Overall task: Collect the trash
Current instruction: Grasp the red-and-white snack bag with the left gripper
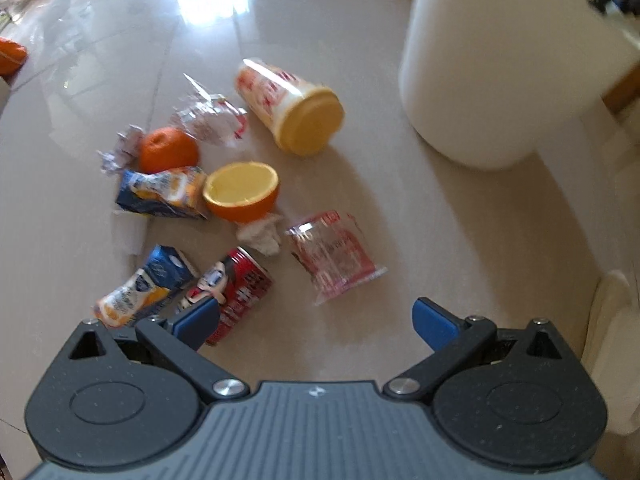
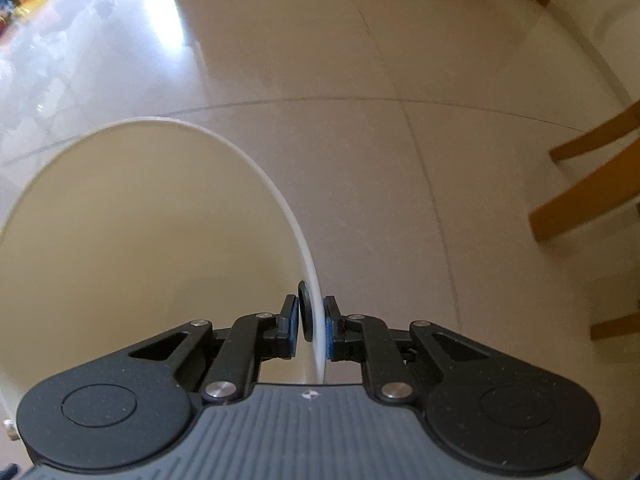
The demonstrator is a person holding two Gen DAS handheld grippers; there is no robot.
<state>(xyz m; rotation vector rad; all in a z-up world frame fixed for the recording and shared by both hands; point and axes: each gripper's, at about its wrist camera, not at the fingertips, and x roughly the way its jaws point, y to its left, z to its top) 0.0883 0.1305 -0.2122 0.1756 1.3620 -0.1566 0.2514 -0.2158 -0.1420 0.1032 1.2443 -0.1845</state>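
Glossy beige tile floor [image 1: 400, 220], strong window glare at the far end, wooden chair legs [image 2: 584, 200] off to the right. Everything sits on the floor, no table involved.

White bin [image 1: 492, 64] stands upright, just right of the litter. Right gripper [image 2: 312, 330] has its jaws closed down on the bin's rim wall [image 2: 318, 320], one pad inside, one outside, near a dark round fitting on the inner face. Bin interior looks empty as far as visible.

Left gripper [image 1: 316, 320] hovers above the near edge of the pile, jaws spread wide, holding nothing.

Litter, biggest first:
- yellow-lidded printed cup [image 1: 288, 108], on its side, nearest the bin
- clear crushed cup with red print [image 1: 336, 256], near the gripper's centre line
- red can [image 1: 236, 292], on its side, partly behind the left fingertip [image 1: 196, 316]
- two squashed blue-orange cartons [image 1: 164, 192] [image 1: 144, 288]
- hollowed orange half [image 1: 242, 192], whole mandarin [image 1: 168, 150]
- clear wrapper [image 1: 212, 120], foil scrap [image 1: 122, 148], tissue wad [image 1: 260, 236]

Step, my read: bin steadied, nothing collected yet, left is lining up its first pick. Frame is motion-blurred, so target is a guess; crushed clear cup or can are closest.

Next move needs: drop the left lower, straddle one item only, close, lift over the bin rim. The can will probably roll; crushed cup is flimsy and likely to deform in the grip.
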